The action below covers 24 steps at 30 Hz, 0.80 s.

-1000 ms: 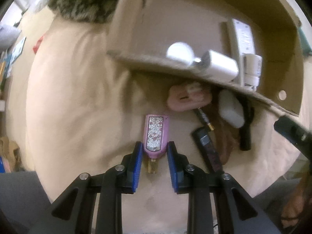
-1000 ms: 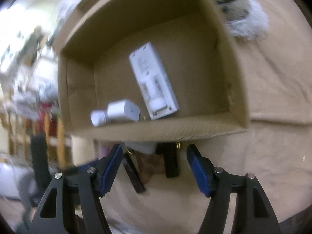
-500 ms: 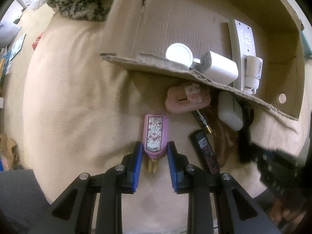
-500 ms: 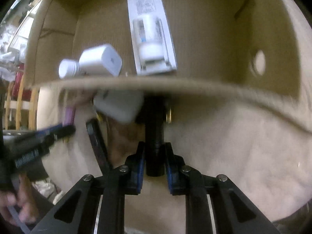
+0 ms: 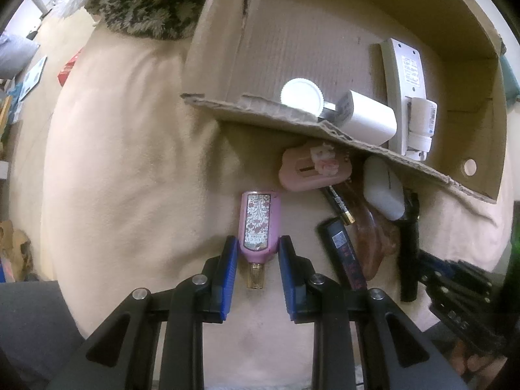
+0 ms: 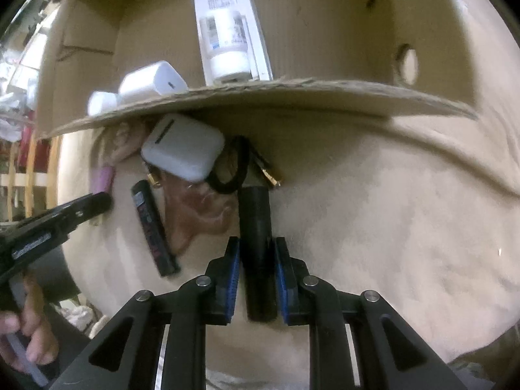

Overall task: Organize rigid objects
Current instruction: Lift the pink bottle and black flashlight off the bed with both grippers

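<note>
The right gripper is clamped on a black tube lying on the beige blanket just outside the cardboard box. It looks stiff, light and smooth — best held mid-body. Its long axis runs toward the box. The left gripper brackets a pink perfume bottle — contact unclear.

The pink flat perfume bottle lies between the left gripper's fingers, cap toward the tongs. Ahead and right of them sits the pink rounded case, against the open cardboard box. The black cylindrical tube lies between the right gripper's fingers; left of it the dark slim stick, ahead the white rounded earbud case.
</note>
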Motion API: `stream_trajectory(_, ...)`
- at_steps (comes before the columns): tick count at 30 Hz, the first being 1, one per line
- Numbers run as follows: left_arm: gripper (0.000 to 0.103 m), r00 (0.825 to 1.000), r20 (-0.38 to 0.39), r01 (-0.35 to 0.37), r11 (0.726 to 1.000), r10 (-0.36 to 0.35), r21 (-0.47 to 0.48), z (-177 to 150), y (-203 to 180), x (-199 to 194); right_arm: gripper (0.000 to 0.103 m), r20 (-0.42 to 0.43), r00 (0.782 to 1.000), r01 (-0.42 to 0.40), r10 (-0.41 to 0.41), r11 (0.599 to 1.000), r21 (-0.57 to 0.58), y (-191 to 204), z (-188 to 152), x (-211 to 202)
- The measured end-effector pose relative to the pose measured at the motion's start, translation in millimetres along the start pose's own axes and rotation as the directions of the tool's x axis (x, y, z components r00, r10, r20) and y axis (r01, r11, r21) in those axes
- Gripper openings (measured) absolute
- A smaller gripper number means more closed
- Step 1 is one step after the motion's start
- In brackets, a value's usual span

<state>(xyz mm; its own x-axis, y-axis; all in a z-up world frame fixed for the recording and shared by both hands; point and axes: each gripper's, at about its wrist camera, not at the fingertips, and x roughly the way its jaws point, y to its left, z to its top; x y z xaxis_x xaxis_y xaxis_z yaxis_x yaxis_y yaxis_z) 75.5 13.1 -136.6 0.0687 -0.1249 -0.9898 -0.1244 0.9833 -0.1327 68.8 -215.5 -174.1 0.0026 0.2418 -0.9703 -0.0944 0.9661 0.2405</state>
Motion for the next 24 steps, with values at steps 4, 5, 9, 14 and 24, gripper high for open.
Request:
stream_trajectory(4,0.023,1.0,0.001,-0.008,1.0,0.008,0.002,-1,-4,8,0.021,0.004,0.999,0.036,-0.036,0.999,-0.036,9,2,5)
stream_trajectory(5,0.023,1.0,0.002,-0.011,1.0,0.011,0.003,-1,-5,9,0.02,0.007,0.999,0.046,-0.045,0.998,-0.048,11,1,5)
stream_trajectory(9,0.023,1.0,0.008,-0.021,1.0,0.021,0.017,-4,-12,12,0.02,0.041,0.996,0.084,-0.081,0.991,-0.1,29,0,-2)
stream_trajectory(14,0.023,0.999,0.024,-0.024,1.0,0.024,0.016,-7,-15,6,0.02,0.114,0.991,0.085,-0.073,0.991,-0.106,41,-10,-30)
stream_trajectory(24,0.009,0.994,0.106,0.017,1.0,-0.016,-0.01,-26,-8,-45,0.02,0.359,0.93,0.113,-0.075,0.99,-0.086,45,-49,-106)
